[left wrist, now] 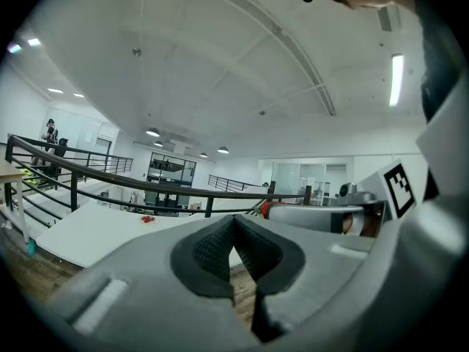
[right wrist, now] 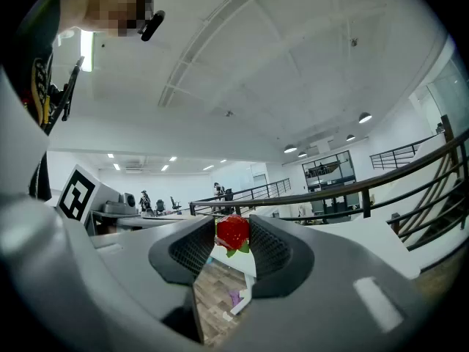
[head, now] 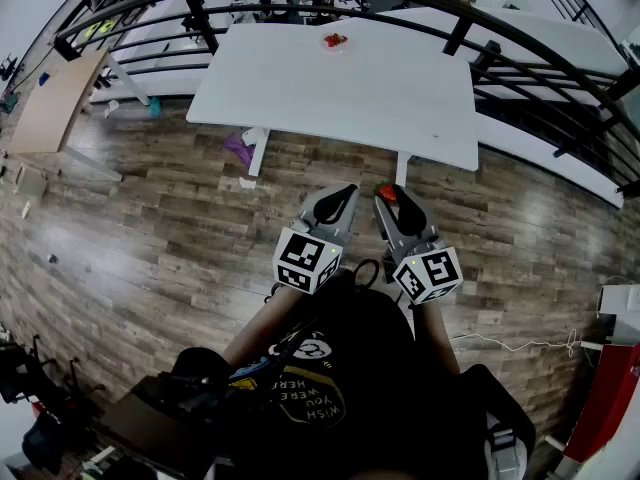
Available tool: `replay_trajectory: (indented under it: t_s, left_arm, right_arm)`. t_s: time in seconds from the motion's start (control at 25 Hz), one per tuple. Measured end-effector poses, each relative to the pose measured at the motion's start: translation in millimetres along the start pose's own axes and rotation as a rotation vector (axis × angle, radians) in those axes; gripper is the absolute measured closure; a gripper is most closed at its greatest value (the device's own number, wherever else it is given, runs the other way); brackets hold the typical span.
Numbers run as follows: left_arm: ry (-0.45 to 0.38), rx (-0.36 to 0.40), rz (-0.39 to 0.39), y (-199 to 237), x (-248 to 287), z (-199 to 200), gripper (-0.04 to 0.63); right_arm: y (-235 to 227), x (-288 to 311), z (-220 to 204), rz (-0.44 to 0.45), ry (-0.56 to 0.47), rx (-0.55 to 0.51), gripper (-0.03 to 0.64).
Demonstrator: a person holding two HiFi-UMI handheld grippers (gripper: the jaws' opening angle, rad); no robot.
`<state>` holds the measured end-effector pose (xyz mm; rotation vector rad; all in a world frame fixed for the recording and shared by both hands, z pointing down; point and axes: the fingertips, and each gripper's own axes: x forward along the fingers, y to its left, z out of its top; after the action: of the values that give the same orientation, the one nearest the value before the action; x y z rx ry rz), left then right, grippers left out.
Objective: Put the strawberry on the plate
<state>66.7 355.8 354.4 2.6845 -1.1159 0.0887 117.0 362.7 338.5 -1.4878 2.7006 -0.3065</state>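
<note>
Red and small, the strawberry [right wrist: 233,232] sat pinched between the pads of the right hand-held gripper [head: 391,198], at its very tips. The left hand-held gripper [head: 336,201], just beside the right one, had its pads pressed together on nothing.

I judged the step to be the carry. The white tabletop [head: 400,98] lay well ahead of both hand-held grippers, across a wooden floor [head: 160,228]. The next move called for going forward with a firm but gentle grip, then finding the plate.

Only the head view showed this whole gap. A small red object [head: 334,40] lay far ahead, at the tabletop's far side, but I could not make out a plate there. Only the right gripper view showed the pads touching the berry.
</note>
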Motion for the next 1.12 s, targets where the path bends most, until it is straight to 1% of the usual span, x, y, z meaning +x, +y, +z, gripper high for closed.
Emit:
replay_trajectory:
  t_s: [0.36, 0.72, 0.96, 1.12]
  left_arm:
    - [-0.004, 0.004, -0.009, -1, 2, -1, 0.595]
    - [-0.003, -0.002, -0.008, 5, -7, 1, 0.595]
    - [-0.013, -0.005, -0.010, 26, -21, 3, 0.595]
    - [-0.011, -0.018, -0.013, 40, -30, -5, 0.595]
  right_arm:
    - [-2, -1, -1, -0.002, -0.006, -0.005, 0.468]
    - [10, 5, 5, 0.002, -0.034, 0.008, 0.465]
    - [28, 21, 1, 0.003, -0.029, 0.004, 0.465]
    - [35, 25, -8, -0.015, -0.024, 0.009, 0.465]
